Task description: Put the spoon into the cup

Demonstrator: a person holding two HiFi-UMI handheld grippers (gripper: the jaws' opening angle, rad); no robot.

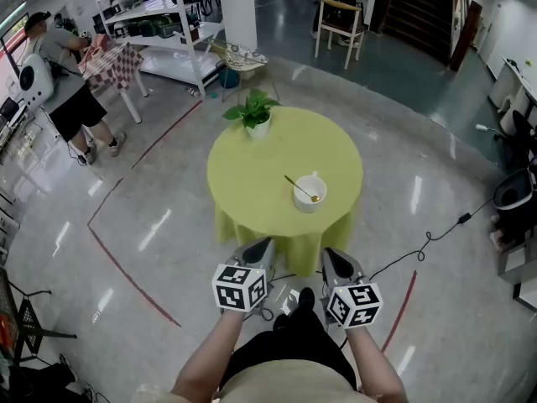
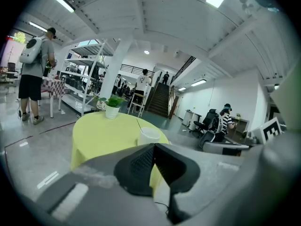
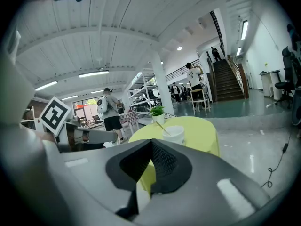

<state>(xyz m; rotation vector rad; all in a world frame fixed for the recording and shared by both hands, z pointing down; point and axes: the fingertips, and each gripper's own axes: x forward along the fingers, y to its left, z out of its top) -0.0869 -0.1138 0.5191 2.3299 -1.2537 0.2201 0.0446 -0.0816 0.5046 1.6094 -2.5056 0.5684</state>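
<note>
A white cup (image 1: 310, 193) stands on the round table (image 1: 252, 166) with the yellow-green cloth, toward its near right side. The spoon (image 1: 299, 186) rests in the cup, its thin handle leaning out to the upper left. Both grippers hang in front of the table's near edge, away from the cup. My left gripper (image 1: 261, 247) is shut with nothing in it, and so is my right gripper (image 1: 328, 255). In the left gripper view the cup (image 2: 149, 135) shows just beyond the closed left gripper (image 2: 154, 147). In the right gripper view the cup (image 3: 174, 134) and spoon (image 3: 161, 126) sit past the closed right gripper (image 3: 151, 142).
A potted plant (image 1: 254, 110) stands at the table's far edge. A person with a backpack (image 1: 63, 65) stands at far left beside white shelves (image 1: 168, 23). A wooden chair (image 1: 340, 23) is at the back. A black cable (image 1: 428, 242) lies on the floor at right.
</note>
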